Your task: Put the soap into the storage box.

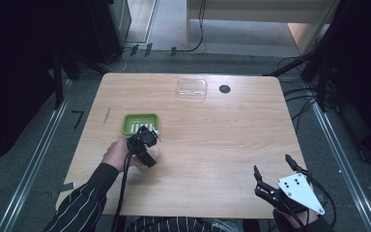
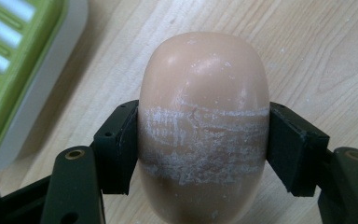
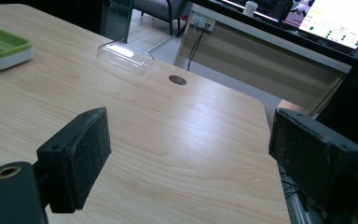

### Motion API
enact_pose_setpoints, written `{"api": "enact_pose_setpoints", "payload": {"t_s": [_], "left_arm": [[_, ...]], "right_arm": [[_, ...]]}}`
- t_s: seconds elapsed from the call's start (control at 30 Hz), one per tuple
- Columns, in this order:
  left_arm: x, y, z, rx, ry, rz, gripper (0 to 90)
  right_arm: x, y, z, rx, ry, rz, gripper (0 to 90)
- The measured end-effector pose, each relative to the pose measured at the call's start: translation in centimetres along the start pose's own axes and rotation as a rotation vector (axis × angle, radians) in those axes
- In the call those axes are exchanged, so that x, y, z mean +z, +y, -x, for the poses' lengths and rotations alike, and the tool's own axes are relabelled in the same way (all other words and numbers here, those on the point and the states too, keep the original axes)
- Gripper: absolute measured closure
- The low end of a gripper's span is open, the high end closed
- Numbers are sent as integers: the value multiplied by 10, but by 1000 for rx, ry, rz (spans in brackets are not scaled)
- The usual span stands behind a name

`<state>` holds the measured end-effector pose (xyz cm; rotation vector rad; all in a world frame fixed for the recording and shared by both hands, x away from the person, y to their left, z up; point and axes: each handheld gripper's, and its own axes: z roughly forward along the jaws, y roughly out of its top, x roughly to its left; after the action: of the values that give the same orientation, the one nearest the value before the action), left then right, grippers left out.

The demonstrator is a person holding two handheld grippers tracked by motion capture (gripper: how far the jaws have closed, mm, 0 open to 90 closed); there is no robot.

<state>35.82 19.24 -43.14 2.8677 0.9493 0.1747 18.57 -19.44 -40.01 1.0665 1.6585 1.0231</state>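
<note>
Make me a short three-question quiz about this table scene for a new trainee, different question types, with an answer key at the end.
1. True or false: the left gripper is shut on the soap bar.
2. Multiple choice: the green soap dish lies A) beside the left gripper, B) at the table's far edge, C) under the right gripper.
3. Fill in: the clear plastic lid lies next to a dark round ____ in the table.

Key
1. True: both pads press its sides.
2. A
3. hole
</note>
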Motion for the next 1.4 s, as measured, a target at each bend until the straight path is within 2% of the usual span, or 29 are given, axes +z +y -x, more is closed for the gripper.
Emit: {"api": "enact_pose_setpoints", "payload": {"t_s": [0.17, 0.37, 0.77, 1.07, 1.13, 1.23, 1.37, 1.4], "left_arm": [[-9, -1, -7, -16, 8, 24, 332], [-10, -3, -12, -21, 17, 14, 332], [-20, 0, -27, -32, 12, 36, 333], [-25, 3, -37, -4, 30, 37, 332], [-25, 3, -40, 3, 21, 30, 332], [-27, 5, -44, 11, 31, 42, 332], [-30, 6, -48, 47, 44, 51, 332], [-30, 7, -50, 70, 47, 36, 332]], "right_arm": [[1, 0, 0, 0, 1, -1, 135], [0, 0, 0, -1, -1, 0, 135], [0, 0, 0, -3, 0, -1, 134], [0, 0, 0, -3, -1, -1, 134], [1, 0, 0, -2, 1, -2, 134], [1, 0, 0, -3, 1, -2, 134], [1, 0, 0, -3, 0, -2, 134], [1, 0, 0, -3, 0, -2, 135]]}}
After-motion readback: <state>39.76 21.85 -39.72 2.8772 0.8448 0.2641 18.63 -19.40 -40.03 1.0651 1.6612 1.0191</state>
